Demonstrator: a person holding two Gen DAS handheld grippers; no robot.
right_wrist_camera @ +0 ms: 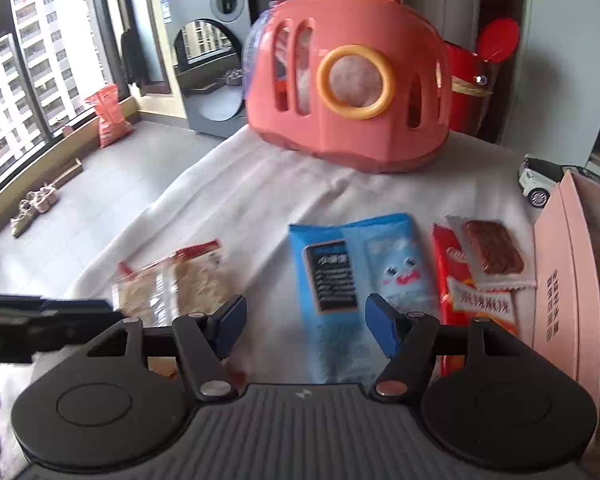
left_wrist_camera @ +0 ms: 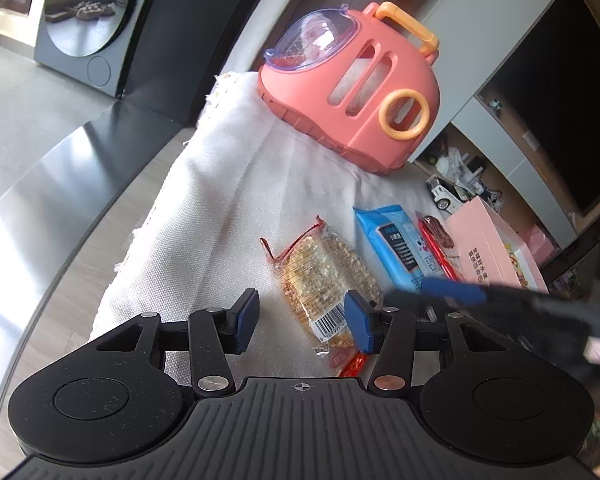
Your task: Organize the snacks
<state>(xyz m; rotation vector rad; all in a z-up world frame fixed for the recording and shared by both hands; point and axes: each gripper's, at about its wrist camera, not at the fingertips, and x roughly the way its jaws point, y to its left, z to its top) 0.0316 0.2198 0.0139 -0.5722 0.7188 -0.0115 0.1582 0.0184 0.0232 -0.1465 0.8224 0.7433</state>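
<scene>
My left claw (left_wrist_camera: 302, 322) hangs over a white cloth (left_wrist_camera: 220, 200) spread on the table, its blue pads (left_wrist_camera: 247, 318) parted and released, gripping nothing. A clear packet of golden grain snack (left_wrist_camera: 324, 276) lies on the cloth at about one o'clock from the gap between the pads, its barcode end tucked just inside the right-hand pad; I cannot tell whether that pad touches it.

My right claw (right_wrist_camera: 306, 326) is also released, pads well apart over the lower end of a blue snack packet (right_wrist_camera: 340, 280), not pressing on it. At three o'clock from the blue packet, just beside it, lies a red packet (right_wrist_camera: 476, 276) with a brown bar pictured on it. At nine o'clock lies the grain snack (right_wrist_camera: 172, 280). A pink box (right_wrist_camera: 568, 272) stands at the right edge of the cloth (right_wrist_camera: 240, 192).

At twelve o'clock, at the far end of the cloth, sits a salmon-pink plastic carrier (right_wrist_camera: 340, 140) with an orange handle and an orange ring on its side.
</scene>
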